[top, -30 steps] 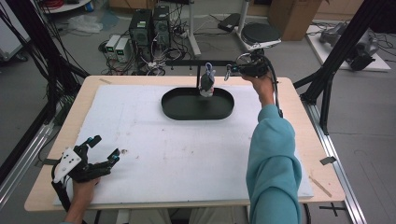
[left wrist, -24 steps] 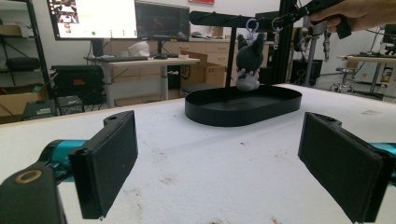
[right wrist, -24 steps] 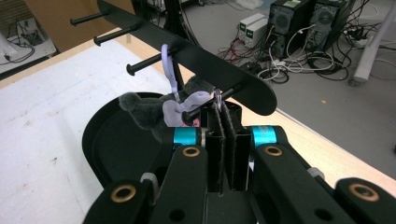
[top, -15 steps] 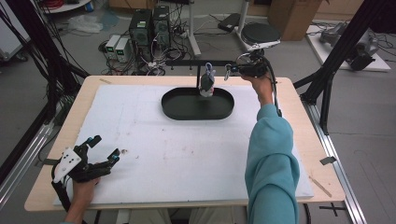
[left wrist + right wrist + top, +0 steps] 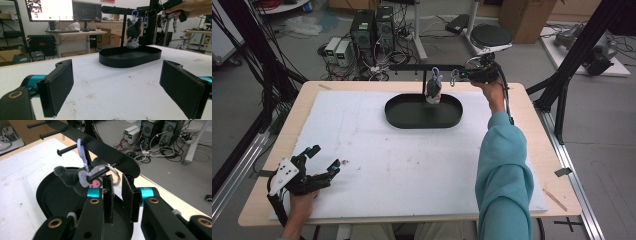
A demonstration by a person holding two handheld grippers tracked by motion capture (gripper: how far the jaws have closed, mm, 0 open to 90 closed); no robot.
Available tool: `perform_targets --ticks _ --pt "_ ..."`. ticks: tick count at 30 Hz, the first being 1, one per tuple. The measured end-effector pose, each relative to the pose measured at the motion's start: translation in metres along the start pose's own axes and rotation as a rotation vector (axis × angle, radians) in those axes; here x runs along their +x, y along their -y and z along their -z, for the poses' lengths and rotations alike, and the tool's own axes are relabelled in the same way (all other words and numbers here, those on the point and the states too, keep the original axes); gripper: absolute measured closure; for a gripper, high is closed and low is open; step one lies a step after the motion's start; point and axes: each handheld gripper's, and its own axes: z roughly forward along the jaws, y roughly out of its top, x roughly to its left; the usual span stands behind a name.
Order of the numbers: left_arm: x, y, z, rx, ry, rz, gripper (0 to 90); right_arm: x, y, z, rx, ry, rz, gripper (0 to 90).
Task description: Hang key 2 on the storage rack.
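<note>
One plush keychain (image 5: 433, 90) on rack (image 5: 412, 67); one tray (image 5: 423, 111); two grippers.

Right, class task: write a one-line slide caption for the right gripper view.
Right tongs, slightly parted, at a metal ring on a rack peg, beside a hanging plush toy over a black tray.

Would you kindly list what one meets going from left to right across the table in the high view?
Left hand-held gripper → black oval tray → grey plush keychain hanging on the rack → right hand-held gripper → teal sleeve.
</note>
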Motion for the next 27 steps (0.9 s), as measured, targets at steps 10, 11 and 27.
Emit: perform_targets --ticks 10,11,27 --pt "0.0 0.0 0.0 -0.001 -0.001 0.0 12.4 0.002 0.004 0.005 0.029 0.021 -0.014 56.5" --pt "0.0 0.0 0.0 0.0 -0.001 -0.002 12.4 0.002 0.006 0.006 0.037 0.017 -0.03 48.8" --pt "-0.001 0.0 0.0 0.0 -0.002 -0.002 12.4 0.046 0.009 0.056 -0.066 -0.062 -0.007 0.7"
